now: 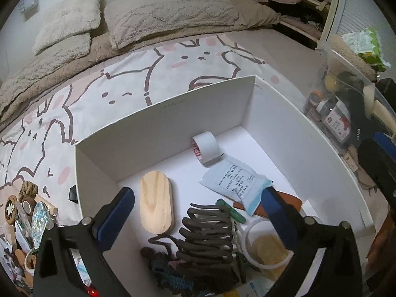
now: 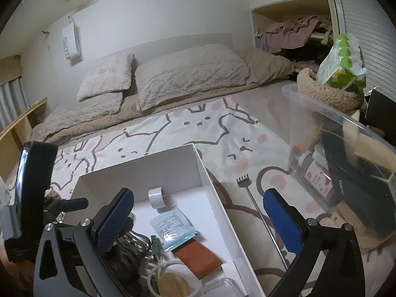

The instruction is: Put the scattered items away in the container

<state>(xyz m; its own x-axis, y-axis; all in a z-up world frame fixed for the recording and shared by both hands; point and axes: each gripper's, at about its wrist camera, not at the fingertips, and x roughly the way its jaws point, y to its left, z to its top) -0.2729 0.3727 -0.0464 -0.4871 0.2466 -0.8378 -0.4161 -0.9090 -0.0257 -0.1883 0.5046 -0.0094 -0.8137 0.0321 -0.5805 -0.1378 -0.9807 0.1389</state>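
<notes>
**A:** White box (image 1: 178, 113) sits on the cartoon-print bedspread (image 1: 118, 91), near the bed's foot edge, and it's filling up. Left gripper (image 1: 198, 208) hangs over the box's near end, jaws spread wide, nothing between the blue pads.

**B:** Right below it there's a coiled dark cord (image 1: 208, 232), lying loose on the box floor. Beside it, toward the box's left wall, a rounded wooden block (image 1: 155, 205).

**A:** And up at the far wall of the box, a roll of white tape (image 1: 206, 149) standing on its edge. A printed sachet (image 1: 235, 184) lies just in front of it, its corner overlapping a brown leather piece (image 2: 198, 259).

**B:** Near the box's near right corner, a clear round lid (image 1: 266, 245) with something tan under it.

**A:** Over to the right gripper (image 2: 198, 219): jaws also fully apart, empty, straddling the box's right wall. One finger is over the box, the other over the bedspread.

**B:** Outside that wall, a metal back scratcher (image 2: 257, 210) lies on the bedspread, claw end pointing toward the pillows (image 2: 190, 74).

**A:** More loose bits are heaped past the box's left wall, a knotted rope (image 1: 28, 189) among them.

**B:** And a clear plastic bin (image 2: 329, 133) stands at the bed's right edge, well packed.
</notes>
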